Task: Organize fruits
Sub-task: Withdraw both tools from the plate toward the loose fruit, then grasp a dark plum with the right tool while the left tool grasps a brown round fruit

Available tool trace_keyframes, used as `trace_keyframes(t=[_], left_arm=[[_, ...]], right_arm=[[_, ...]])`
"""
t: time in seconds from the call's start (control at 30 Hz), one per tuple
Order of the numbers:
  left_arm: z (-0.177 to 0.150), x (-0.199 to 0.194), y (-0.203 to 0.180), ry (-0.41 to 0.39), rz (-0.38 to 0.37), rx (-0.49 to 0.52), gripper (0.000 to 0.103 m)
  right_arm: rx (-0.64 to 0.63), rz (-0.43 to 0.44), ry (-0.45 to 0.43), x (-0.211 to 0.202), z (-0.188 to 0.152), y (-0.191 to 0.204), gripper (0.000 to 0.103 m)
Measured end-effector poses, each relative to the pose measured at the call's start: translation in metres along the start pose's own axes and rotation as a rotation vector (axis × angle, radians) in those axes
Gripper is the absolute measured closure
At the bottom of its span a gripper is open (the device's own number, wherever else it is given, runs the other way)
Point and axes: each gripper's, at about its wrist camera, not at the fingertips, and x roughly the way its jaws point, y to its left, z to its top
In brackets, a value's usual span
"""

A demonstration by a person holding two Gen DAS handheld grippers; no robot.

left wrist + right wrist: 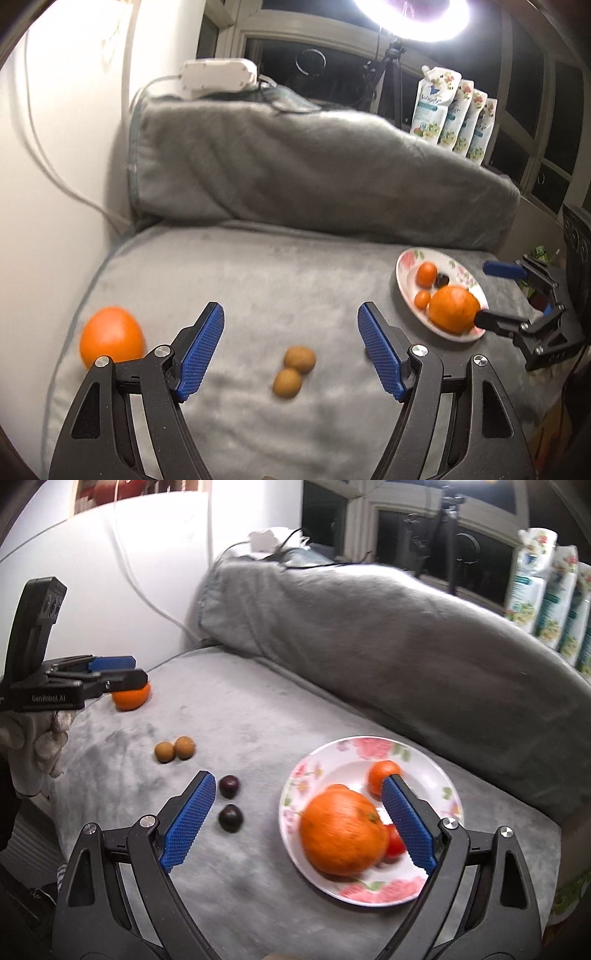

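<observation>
**Both tools empty, loose fruit waiting on the sofa seat**

My left tool is spread wide with nothing between its pads, hanging over the middle of the sofa seat. Straight ahead of it lie two small brown fruits, touching each other. A big orange sits near the seat's left edge, just outside my left pad. My right tool is also released and grasps nothing; it hovers at the right end of the seat, one pad over the flowered plate. The plate already carries a large orange, a small orange and something red, partly hidden behind the pad. Two dark plums lie on the seat just left of the plate, near my right tool's other pad.

I judge the next step to be collecting the loose pieces. To do it well, I would take one brown fruit at a time, centring it between the pads before closing, since the pair may roll apart on the soft cushion. Close gently, lift clear, and set it down in a bare part of the plate, away from the large orange.
</observation>
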Motion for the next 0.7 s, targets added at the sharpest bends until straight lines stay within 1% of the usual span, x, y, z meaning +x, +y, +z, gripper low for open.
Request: trace_keyframes(t=[0.1, 0.17, 0.23, 0.37, 0.4, 0.47, 0.5, 0.67, 0.7], left_arm=[[-0.013, 0.006, 0.007, 0.043, -0.004, -0.027, 0.029], [-0.02, 0.01, 0.005, 0.07, 0.0, -0.004, 0.032], [-0.027, 0.014, 0.005, 0.095, 0.005, 0.011, 0.039], [-0.037, 0.022, 0.01, 0.141, -0.02, -0.011, 0.047], [-0.04, 0.024, 0.012, 0.152, -0.026, -0.019, 0.051], [-0.043, 0.028, 0.013, 0.166, -0.027, -0.018, 0.053], [-0.044, 0.03, 0.013, 0.172, -0.025, -0.015, 0.056], [-0.047, 0.04, 0.015, 0.196, -0.037, -0.013, 0.058], [-0.048, 0.041, 0.014, 0.201, -0.04, -0.008, 0.059]], right_arm=[[-0.019, 0.029, 0.033, 0.011, 0.005, 0.011, 0.01], [-0.031, 0.047, 0.054, 0.018, 0.008, 0.017, 0.01], [-0.051, 0.07, 0.084, 0.027, 0.011, 0.026, 0.017], [-0.078, 0.1, 0.145, 0.045, 0.013, 0.037, 0.024], [-0.082, 0.105, 0.159, 0.049, 0.013, 0.038, 0.026], [-0.09, 0.112, 0.186, 0.057, 0.014, 0.042, 0.032], [-0.093, 0.118, 0.202, 0.063, 0.014, 0.044, 0.035], [-0.111, 0.13, 0.261, 0.08, 0.014, 0.049, 0.042], [-0.116, 0.131, 0.27, 0.084, 0.014, 0.049, 0.045]])
